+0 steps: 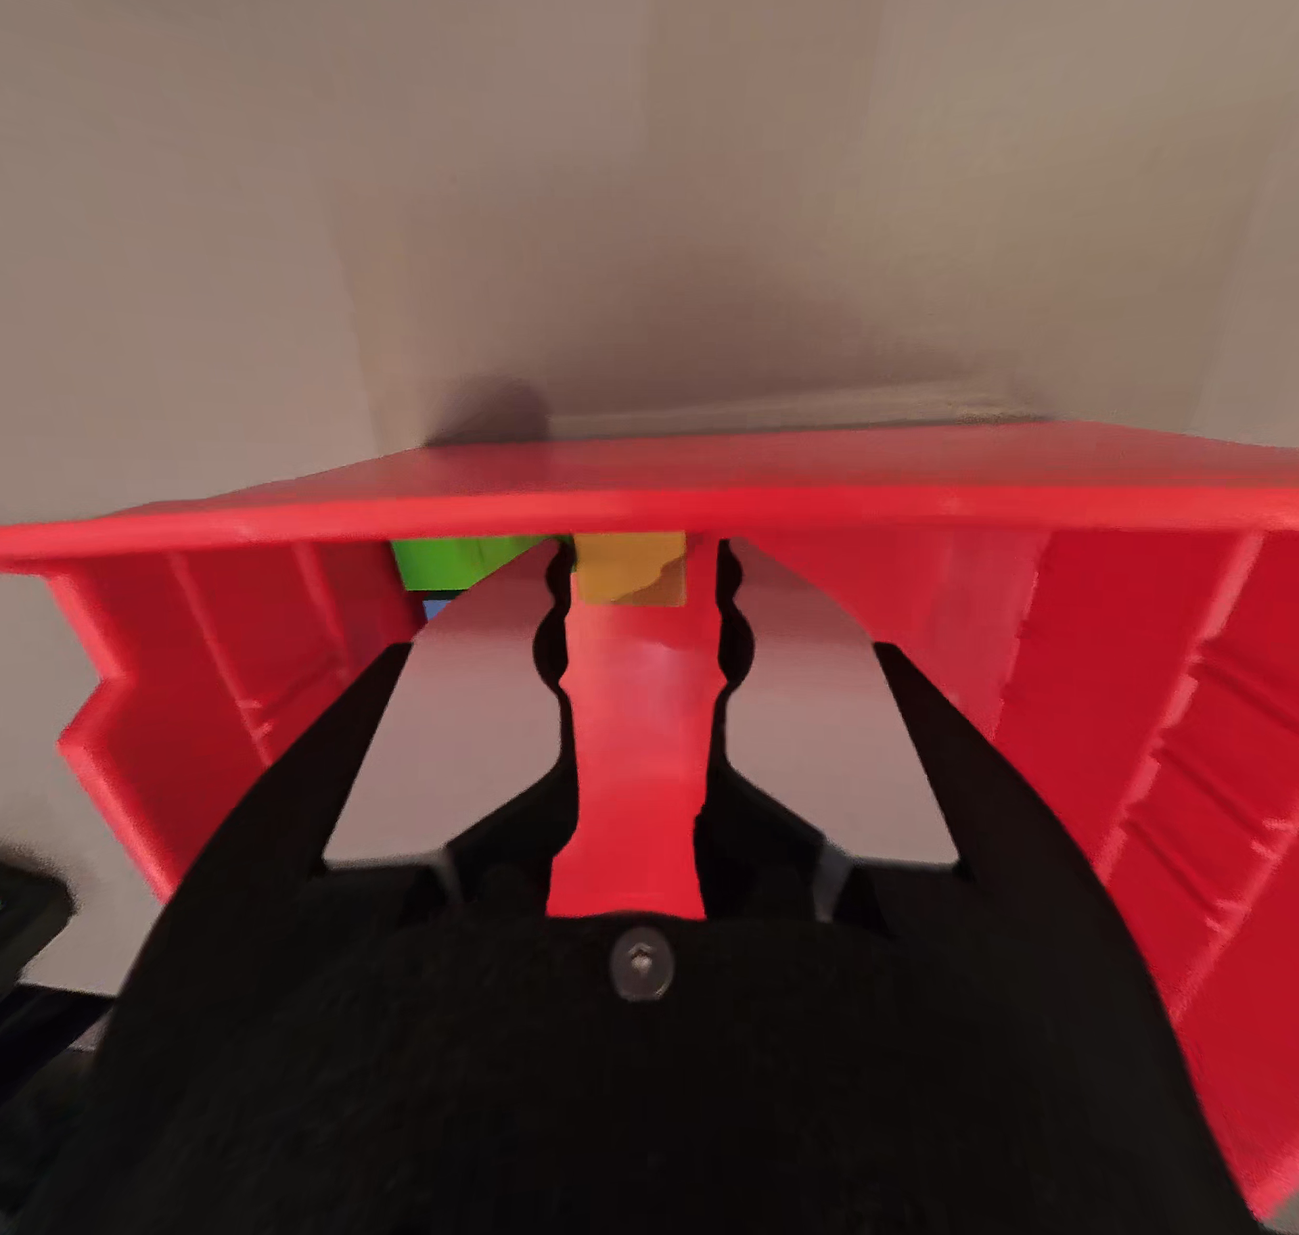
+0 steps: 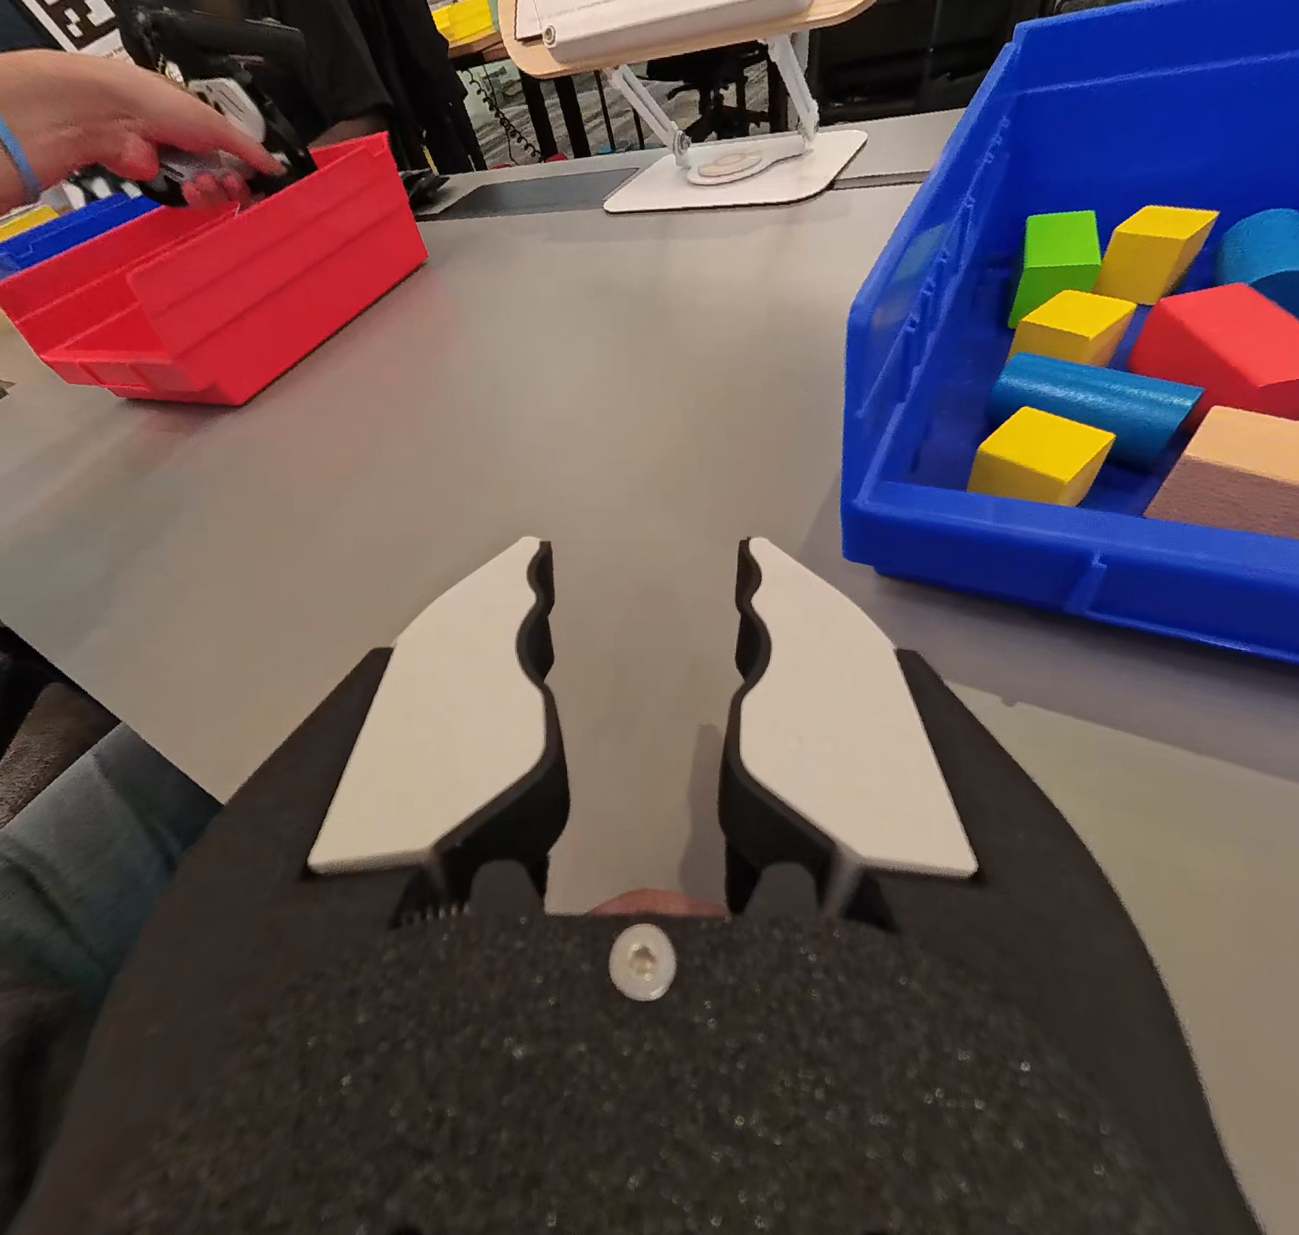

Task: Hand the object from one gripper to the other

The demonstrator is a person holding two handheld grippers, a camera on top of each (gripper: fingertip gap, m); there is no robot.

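Reaching into red bin (image 1: 632, 498) with blocks, left gripper (image 1: 638, 569) parted, blue bin (image 2: 984, 534) of blocks, right gripper (image 2: 643, 555) parted, empty.

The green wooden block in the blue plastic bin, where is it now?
In the right wrist view, the green wooden block stands at the far left of the blue plastic bin, beside a yellow wooden block.

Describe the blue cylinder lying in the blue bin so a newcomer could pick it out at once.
Start at the blue bin on the right side of the grey table. Among its coloured wooden blocks, find the blue cylinder lying on its side, between two yellow cubes, one behind it and one in front. It is the only long, round piece lying flat there.
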